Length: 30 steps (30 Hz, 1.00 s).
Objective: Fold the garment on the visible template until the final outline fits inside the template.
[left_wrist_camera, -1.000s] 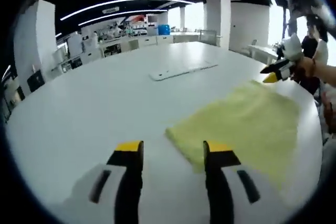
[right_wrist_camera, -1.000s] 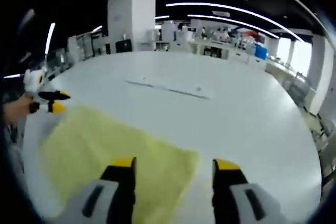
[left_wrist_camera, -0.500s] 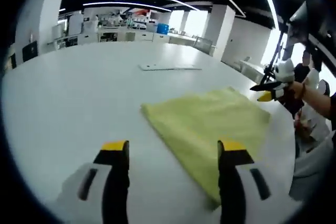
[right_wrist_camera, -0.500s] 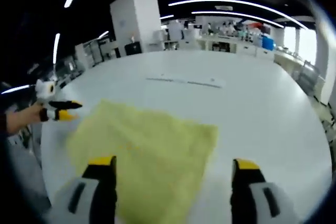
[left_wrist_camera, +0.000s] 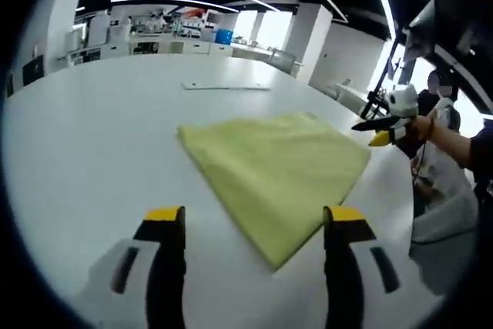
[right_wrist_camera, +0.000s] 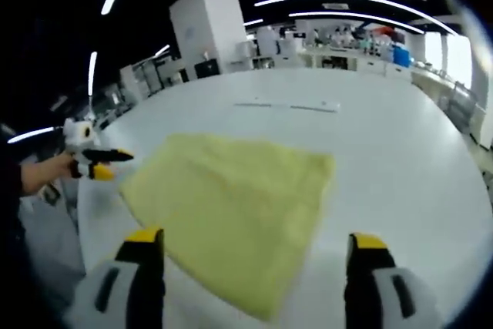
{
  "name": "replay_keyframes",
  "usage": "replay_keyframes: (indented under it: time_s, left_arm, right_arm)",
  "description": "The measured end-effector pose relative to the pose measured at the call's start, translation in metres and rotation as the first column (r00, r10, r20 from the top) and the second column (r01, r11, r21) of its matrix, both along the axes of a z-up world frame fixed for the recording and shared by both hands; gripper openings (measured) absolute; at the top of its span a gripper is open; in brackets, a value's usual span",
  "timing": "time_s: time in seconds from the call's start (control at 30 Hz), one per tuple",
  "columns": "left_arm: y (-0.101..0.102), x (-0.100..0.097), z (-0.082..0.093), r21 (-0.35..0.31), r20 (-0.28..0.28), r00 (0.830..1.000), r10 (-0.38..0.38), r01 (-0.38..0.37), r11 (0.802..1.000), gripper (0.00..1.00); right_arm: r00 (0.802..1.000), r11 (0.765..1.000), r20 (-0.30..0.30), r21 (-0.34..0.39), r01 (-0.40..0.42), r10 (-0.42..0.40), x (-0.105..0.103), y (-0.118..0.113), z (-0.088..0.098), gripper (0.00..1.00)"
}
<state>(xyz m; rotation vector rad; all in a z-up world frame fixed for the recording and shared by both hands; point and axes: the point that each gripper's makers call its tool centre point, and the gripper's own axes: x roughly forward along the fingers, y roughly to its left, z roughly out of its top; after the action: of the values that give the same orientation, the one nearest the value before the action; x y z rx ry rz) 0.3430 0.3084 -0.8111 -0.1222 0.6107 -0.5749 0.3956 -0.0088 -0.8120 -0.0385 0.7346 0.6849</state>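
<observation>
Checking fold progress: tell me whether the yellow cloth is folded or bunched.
Folded flat: the yellow cloth lies smooth on the white table, edges straight, no bunching.

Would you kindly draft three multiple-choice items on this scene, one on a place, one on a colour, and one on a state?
1. Where does the garment lie?
A. flat on the white table
B. hanging from a gripper
C. on the floor

2. What colour is the garment?
A. blue
B. red
C. yellow

3. How do the left gripper and right gripper stand?
A. both shut on the cloth
B. both open and holding nothing
C. one open, one shut

Answers:
1. A, since the cloth is spread on the tabletop in both views.
2. C, since it is pale yellow in both views.
3. B, since each view shows its jaws wide apart above the cloth.
</observation>
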Motion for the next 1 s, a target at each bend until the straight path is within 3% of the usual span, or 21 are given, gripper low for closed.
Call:
replay_keyframes:
  time_s: [0.1, 0.33, 0.5, 0.7, 1.0]
  left_arm:
    - [0.000, -0.007, 0.000, -0.002, 0.000, 1.000, 0.000, 0.000, 1.000, 0.67]
    - [-0.004, -0.017, -0.002, -0.011, -0.006, 1.000, -0.006, 0.006, 1.000, 0.57]
    - [0.001, -0.025, -0.010, 0.013, -0.017, 1.000, -0.013, 0.013, 1.000, 0.49]
    - [-0.002, -0.029, -0.007, -0.012, -0.016, 1.000, 0.000, 0.000, 1.000, 0.39]
    - [0.000, -0.032, -0.014, -0.028, -0.041, 0.999, 0.007, -0.009, 1.000, 0.25]
  right_arm:
    - [1.000, 1.000, -0.001, 0.001, 0.005, -0.005, -0.007, -0.004, -0.002, 0.95]
    - [1.000, 1.000, 0.000, 0.007, -0.011, 0.011, -0.027, -0.009, -0.004, 0.73]
    - [1.000, 1.000, 0.011, -0.023, -0.015, 0.015, -0.034, -0.016, -0.007, 0.62]
    - [1.000, 1.000, -0.013, -0.010, -0.021, 0.021, -0.041, -0.020, -0.011, 0.35]
    - [1.000, 1.000, -0.028, 0.004, 0.012, -0.012, -0.044, -0.024, -0.017, 0.26]
